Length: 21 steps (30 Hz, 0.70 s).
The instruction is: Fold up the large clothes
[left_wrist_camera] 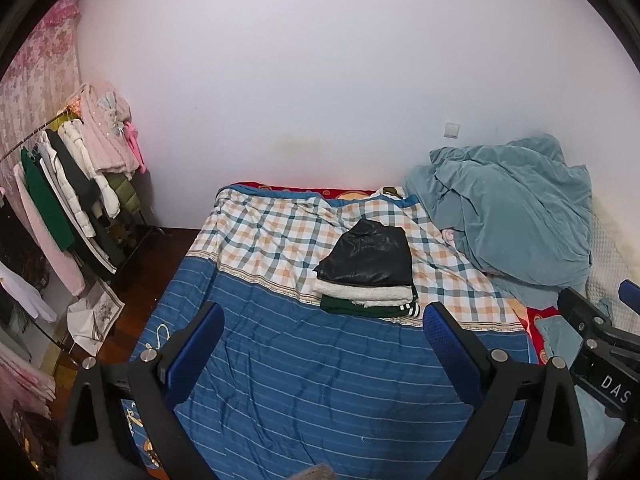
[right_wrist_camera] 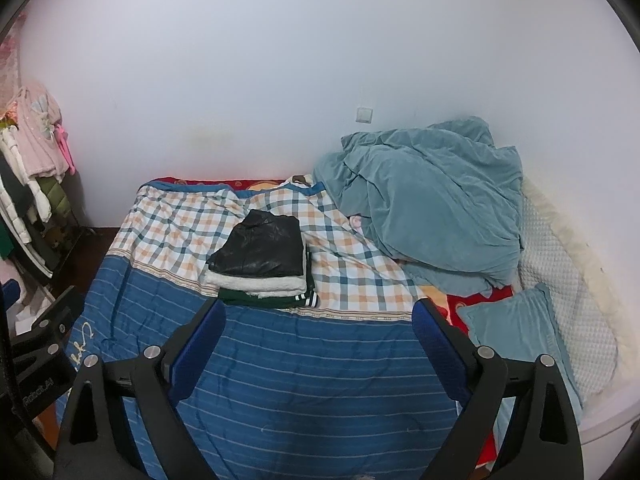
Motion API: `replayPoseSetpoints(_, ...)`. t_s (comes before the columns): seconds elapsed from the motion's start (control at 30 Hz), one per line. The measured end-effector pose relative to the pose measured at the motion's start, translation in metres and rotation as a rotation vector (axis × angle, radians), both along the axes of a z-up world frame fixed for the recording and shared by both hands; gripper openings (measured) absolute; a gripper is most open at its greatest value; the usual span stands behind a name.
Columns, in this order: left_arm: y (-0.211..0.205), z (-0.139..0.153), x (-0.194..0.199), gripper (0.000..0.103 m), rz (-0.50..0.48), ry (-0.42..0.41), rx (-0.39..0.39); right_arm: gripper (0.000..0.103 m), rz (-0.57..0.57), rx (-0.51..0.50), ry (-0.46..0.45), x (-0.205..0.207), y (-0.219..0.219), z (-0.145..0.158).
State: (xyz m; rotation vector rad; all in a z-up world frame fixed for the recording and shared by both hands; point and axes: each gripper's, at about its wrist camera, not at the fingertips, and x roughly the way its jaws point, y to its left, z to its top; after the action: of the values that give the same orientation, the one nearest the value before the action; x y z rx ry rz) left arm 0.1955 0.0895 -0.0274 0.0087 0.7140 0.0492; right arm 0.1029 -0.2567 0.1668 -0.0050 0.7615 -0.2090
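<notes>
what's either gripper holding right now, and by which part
Nothing. The left gripper and right gripper are both open and empty above the bed; the folded stack lies untouched.

folded stack (right_wrist_camera: 260,264), bed (right_wrist_camera: 320,380), jaws apparently spread

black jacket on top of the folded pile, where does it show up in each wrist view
Left wrist view: the black jacket sits right of centre, topping the folded pile on the checked part of the bedspread.
Right wrist view: the black jacket sits left of centre, above the left jaw.
Shared landmark: the white wall switch, above the crumpled teal blanket.
</notes>
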Motion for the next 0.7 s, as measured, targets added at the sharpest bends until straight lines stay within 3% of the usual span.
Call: replayPoseSetpoints(0.7, 0.002, 0.010, -0.009, 0.103, -0.009, -0.033, -0.005, 0.097, -0.018, 0.018, -0.026, -0.014, 0.005, 0.011)
